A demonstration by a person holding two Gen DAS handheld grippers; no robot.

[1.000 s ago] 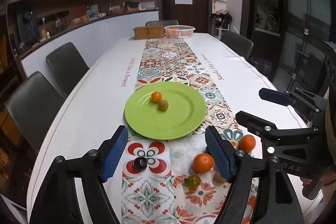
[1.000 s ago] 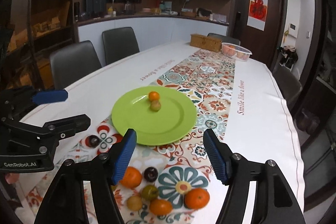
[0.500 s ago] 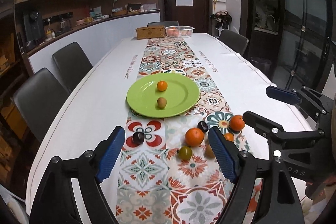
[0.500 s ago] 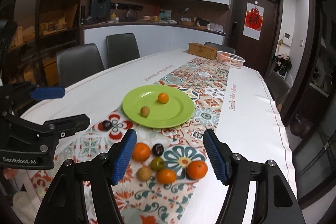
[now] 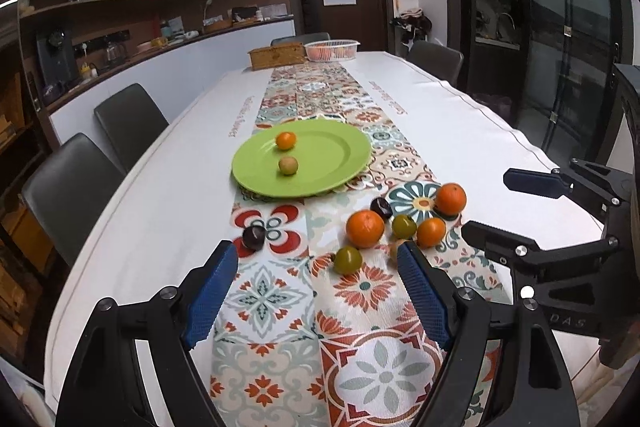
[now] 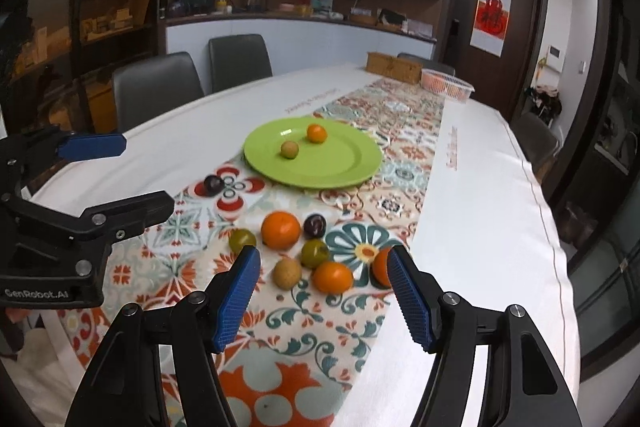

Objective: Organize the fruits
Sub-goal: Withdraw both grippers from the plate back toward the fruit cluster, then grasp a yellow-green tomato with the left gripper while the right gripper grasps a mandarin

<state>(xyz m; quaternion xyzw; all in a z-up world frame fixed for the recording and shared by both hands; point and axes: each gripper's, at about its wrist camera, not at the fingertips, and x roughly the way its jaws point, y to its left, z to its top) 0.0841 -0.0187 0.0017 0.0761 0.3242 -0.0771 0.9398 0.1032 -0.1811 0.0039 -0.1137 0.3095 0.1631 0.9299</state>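
A green plate on the patterned runner holds a small orange and a tan fruit. Nearer, a cluster of loose fruit lies on the runner: a large orange, more oranges, green fruits, a dark plum and a tan fruit. One dark plum lies apart to the left. My left gripper is open and empty, above the runner. My right gripper is open and empty, just short of the cluster.
A wooden box and a white basket of fruit stand at the table's far end. Grey chairs line the left side, others stand at the right. The white table edge runs along the right.
Both grippers have pulled back from the plate towards the near end of the table, so the whole fruit cluster now lies ahead of them. Both stay open and empty.
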